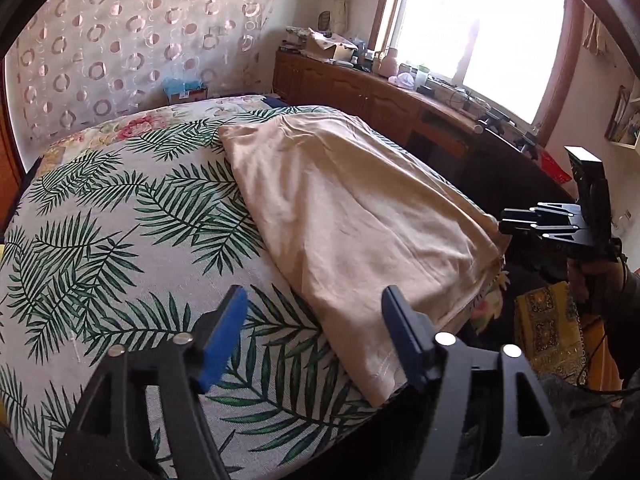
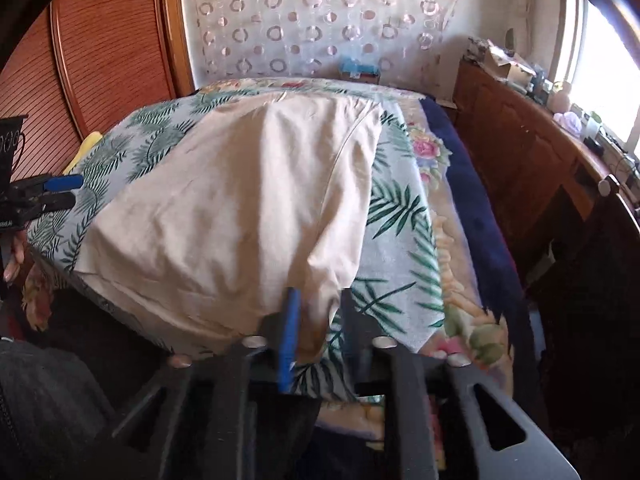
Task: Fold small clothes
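- Item: beige garment (image 1: pixel 352 216), single piece, lying flat on the leaf-print bedspread (image 1: pixel 120 240) of a bed; its near hem reaches the near edge of the mattress, and part of that hem appears to hang just over it.
- Orientation: long axis runs from the near bed edge toward the far wall with the circle-pattern curtain (image 1: pixel 120 40). In the right wrist view the garment (image 2: pixel 248 208) narrows slightly toward its far end, where a curved seam shows; which end is neck or waist cannot be told.
- Left gripper (image 1: pixel 316 332): jaws wide apart, holding nothing; it hovers above the bedspread just beside the garment's near left corner.
- Right gripper (image 2: pixel 316 320): jaws partly apart with a fold of the garment's near right corner between them. The blue pad touches cloth; whether the far finger also presses it cannot be told, so a firm clamp is not confirmed. In the left wrist view the same gripper (image 1: pixel 504 226) sits at the cloth's edge.
- Risk 1: a one-sided lift. With only the right corner taken, the hem would likely rise skewed and the fold line run diagonal.
- Risk 2: slippage. A shallow, half-closed bite on thin fabric may release as soon as tension comes on.
- Risk 3: catching the bedspread together with the garment, since both layers lie together at the mattress edge.
- Risk 4: the overhanging hem may drag the piece off the bed if released loosely.
- Surroundings: wooden cabinet (image 2: pixel 520 152) under a bright window (image 1: pixel 480 32), well apart from the work.
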The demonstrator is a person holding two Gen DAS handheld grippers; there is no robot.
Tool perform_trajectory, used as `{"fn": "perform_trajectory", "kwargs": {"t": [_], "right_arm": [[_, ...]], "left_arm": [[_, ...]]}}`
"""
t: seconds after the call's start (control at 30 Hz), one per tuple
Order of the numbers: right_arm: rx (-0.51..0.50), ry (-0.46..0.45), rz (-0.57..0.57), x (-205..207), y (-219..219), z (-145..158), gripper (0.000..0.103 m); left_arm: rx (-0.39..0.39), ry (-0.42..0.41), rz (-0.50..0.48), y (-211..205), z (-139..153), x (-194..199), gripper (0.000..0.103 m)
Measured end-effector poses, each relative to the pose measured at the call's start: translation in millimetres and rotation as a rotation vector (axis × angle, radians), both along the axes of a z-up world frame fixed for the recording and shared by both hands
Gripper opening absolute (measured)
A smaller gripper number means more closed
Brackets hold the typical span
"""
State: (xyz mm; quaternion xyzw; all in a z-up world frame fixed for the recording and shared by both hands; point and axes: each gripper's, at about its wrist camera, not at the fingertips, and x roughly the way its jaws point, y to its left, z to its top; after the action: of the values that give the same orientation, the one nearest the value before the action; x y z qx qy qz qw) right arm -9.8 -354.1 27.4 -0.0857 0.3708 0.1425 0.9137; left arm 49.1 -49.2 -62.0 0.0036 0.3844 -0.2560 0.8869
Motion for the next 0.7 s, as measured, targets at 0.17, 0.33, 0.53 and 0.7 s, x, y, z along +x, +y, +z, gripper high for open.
{"fn": "perform_trajectory", "kwargs": {"t": [0.17, 0.33, 0.53, 0.7], "right_arm": [[0.013, -0.009, -0.017, 6.9, 5.9, -11.5, 0.054], [0.039, 0.021, -0.014, 18.4, 10.4, -22.5, 0.054], [0.059, 0.038, -0.017, 27.6, 8.4, -26.3, 0.055], [0.080, 0.074, -0.016, 33.2, 6.0, -31.9, 0.055]], "left_arm": [[0.005, 0.024, 0.000, -6.2, -8.8, 5.2, 0.075], [0.016, 0.030, 0.008, -7.8, -12.2, 5.0, 0.075], [0.013, 0.031, 0.023, -7.1, -14.6, 5.6, 0.075], [0.011, 0.044, 0.028, -6.2, -19.0, 6.7, 0.075]]}}
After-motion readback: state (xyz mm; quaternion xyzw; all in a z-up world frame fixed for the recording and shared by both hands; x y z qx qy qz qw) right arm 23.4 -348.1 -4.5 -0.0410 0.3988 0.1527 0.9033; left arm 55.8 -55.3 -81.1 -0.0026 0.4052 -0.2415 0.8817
